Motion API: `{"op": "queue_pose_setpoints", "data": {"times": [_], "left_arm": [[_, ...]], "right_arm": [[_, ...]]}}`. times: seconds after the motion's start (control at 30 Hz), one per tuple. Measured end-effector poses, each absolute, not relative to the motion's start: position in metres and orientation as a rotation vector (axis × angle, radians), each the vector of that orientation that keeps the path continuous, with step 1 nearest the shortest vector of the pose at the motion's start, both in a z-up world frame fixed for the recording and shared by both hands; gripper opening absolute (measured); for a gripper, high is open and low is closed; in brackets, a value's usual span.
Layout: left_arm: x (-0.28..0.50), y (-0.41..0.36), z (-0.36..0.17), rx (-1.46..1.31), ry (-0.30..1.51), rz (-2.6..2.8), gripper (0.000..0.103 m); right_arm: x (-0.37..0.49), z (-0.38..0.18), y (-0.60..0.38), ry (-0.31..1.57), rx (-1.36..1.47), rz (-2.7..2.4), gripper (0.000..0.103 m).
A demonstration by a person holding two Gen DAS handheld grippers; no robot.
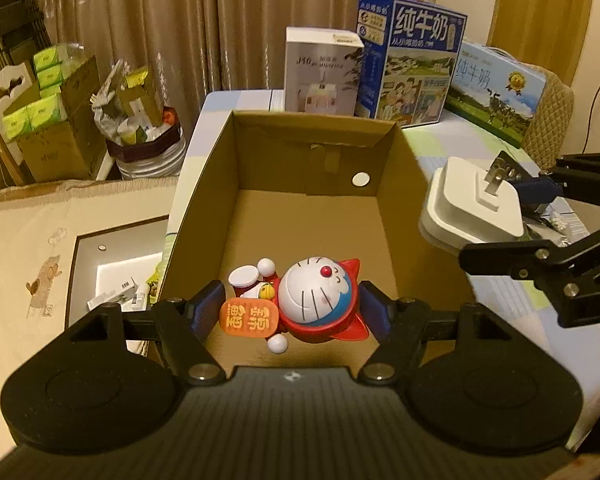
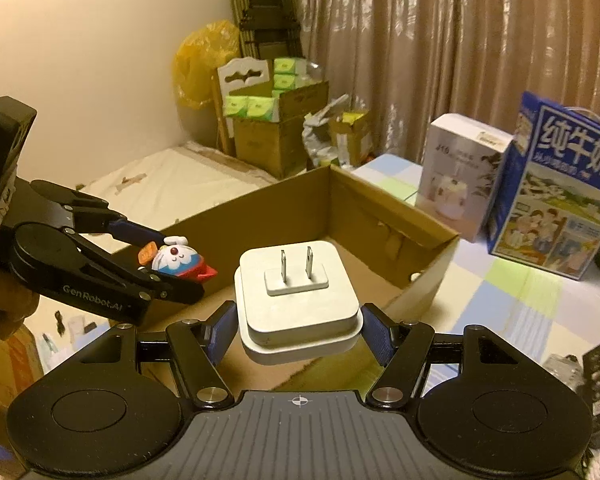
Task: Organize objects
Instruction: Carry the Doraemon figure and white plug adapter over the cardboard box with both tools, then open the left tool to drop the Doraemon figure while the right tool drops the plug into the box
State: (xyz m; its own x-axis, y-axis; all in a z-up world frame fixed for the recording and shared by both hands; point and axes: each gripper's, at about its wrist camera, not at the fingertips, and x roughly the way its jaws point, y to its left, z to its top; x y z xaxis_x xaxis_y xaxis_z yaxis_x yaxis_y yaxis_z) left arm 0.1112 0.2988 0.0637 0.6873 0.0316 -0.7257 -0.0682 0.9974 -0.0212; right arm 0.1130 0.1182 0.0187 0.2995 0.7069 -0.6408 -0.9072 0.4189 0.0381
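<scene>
— What is your left hand-held gripper (image 1: 292,312) carrying?

— Its blue pads are clamped on a Doraemon figurine (image 1: 300,304) in a red outfit. You hold the toy on its side above the near end of the open cardboard box (image 1: 204,200). In the right wrist view the same figurine (image 2: 180,262) hangs over the box's near wall.

— And your right hand-held gripper (image 2: 298,330)?

— It is closed on a white plug adapter (image 2: 298,300), two metal prongs pointing away from you. You hold it just outside the box's right wall; the left wrist view shows the adapter (image 1: 472,204) level with that rim.

— What surrounds the box?

— It rests on a pastel checked cloth (image 2: 500,300). Behind it stand a white carton (image 1: 322,70) and a blue milk carton (image 1: 412,60).
</scene>
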Motion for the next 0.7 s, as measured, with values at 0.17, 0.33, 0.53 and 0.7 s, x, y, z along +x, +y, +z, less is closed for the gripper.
{"op": "queue_pose_setpoints", "data": {"times": [0.17, 0.33, 0.53, 0.7], "left_arm": [[0.117, 0.306, 0.050, -0.055, 0.828, 0.044, 0.068], [0.119, 0.308, 0.041, -0.046, 0.840, 0.042, 0.069], [0.117, 0.312, 0.043, -0.052, 0.810, 0.063, 0.077], [0.110, 0.315, 0.047, -0.063, 0.798, 0.076, 0.077]], "right_arm": [[0.121, 0.006, 0.133, 0.663, -0.371, 1.102, 0.064], [0.125, -0.002, 0.141, 0.680, -0.365, 1.099, 0.064], [0.124, -0.007, 0.143, 0.685, -0.365, 1.094, 0.064], [0.121, -0.007, 0.145, 0.685, -0.367, 1.093, 0.064]]}}
